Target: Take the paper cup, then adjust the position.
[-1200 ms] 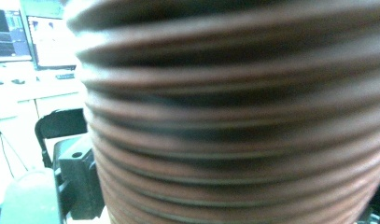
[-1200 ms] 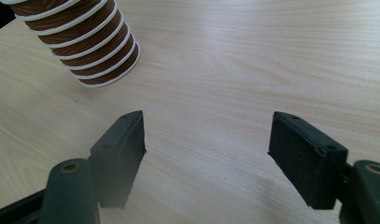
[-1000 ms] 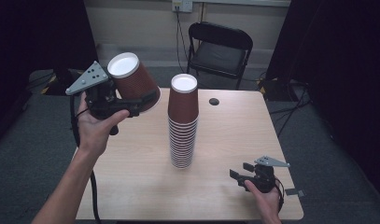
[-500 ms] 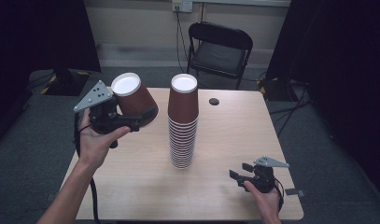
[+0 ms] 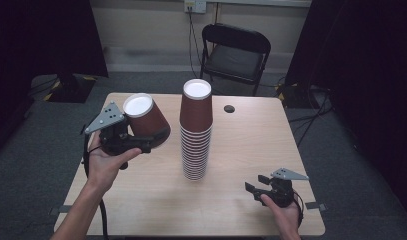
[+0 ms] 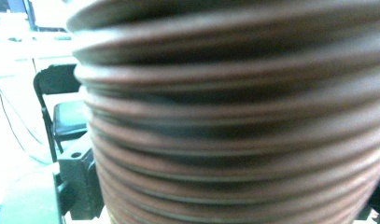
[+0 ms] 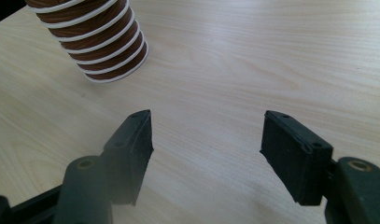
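Nearest you, your right hand [image 5: 283,212] rests low at the near right corner of the table [image 5: 241,210], holding the right gripper [image 5: 255,190] roughly level and pointed left across the wood toward the stack of cups [image 5: 195,132]. Its jaws stand apart with bare tabletop between them, as the right gripper view makes plain; they have just been closing a little, with nothing in the gap. This hand sits where it did a second ago.

Farther in, on your left, your forearm runs up from the near edge to your left hand [image 5: 107,162], which wraps the left gripper [image 5: 153,142] from beneath, its grey plate tipped up toward the camera. The jaws are clamped on a single brown cup [image 5: 145,120], gripped near its lower wall; the cup lies tilted, white inside facing up and toward you, its base aimed at the stack. It hangs over the left part of the table, just beside the stack but apart from it. In the left gripper view the stack's ribbed rims [image 6: 234,121] loom close and blurred.

Against the earlier frames, your left hand has come down: the held cup was level with the stack's top and now sits beside its upper part.

Beyond the table stands a black folding chair [image 5: 236,52].
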Demonstrator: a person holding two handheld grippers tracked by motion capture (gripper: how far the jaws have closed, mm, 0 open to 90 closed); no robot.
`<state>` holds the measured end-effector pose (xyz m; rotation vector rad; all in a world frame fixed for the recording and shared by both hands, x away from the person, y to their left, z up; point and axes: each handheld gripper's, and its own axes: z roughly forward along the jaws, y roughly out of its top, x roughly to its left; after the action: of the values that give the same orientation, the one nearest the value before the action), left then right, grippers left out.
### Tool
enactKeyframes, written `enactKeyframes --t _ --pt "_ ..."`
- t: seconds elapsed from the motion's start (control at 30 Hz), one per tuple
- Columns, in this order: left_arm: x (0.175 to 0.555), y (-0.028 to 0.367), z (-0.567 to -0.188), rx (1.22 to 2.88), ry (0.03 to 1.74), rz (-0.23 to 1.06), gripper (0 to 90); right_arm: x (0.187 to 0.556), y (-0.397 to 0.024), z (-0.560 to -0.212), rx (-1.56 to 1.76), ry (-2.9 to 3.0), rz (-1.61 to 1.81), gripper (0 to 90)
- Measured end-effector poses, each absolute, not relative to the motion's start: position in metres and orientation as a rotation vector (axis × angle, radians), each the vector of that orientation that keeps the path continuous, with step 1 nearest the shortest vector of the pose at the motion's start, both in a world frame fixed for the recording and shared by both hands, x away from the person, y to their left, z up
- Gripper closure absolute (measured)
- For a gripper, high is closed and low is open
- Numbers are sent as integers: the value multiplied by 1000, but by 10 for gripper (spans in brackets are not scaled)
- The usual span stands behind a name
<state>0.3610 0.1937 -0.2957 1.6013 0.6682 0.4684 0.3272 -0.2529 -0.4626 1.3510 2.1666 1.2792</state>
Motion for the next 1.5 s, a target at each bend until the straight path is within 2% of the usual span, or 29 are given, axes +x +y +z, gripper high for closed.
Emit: enactKeyframes --t 0.13,0.37,0.73,0.87,1.13,1.3,1.5 --pt "362 194 -315 1600 713 407 126 325 -250 -461 1329 2167 1266 336" --pt "363 192 -340 1662 743 374 127 325 -243 -461 1309 2167 1236 304" --pt "359 185 -369 1714 817 283 127 319 -228 -457 1223 2211 1275 322" --pt "359 180 -383 1708 871 198 127 314 -215 -453 1174 2210 1273 335" --pt "345 174 -404 1720 925 157 127 304 -192 -450 1079 2264 1281 370" --pt "342 174 -416 1697 965 85 127 297 -176 -448 1021 2270 1317 355" --pt "339 169 -421 1700 969 60 127 293 -159 -445 947 2304 1371 353"
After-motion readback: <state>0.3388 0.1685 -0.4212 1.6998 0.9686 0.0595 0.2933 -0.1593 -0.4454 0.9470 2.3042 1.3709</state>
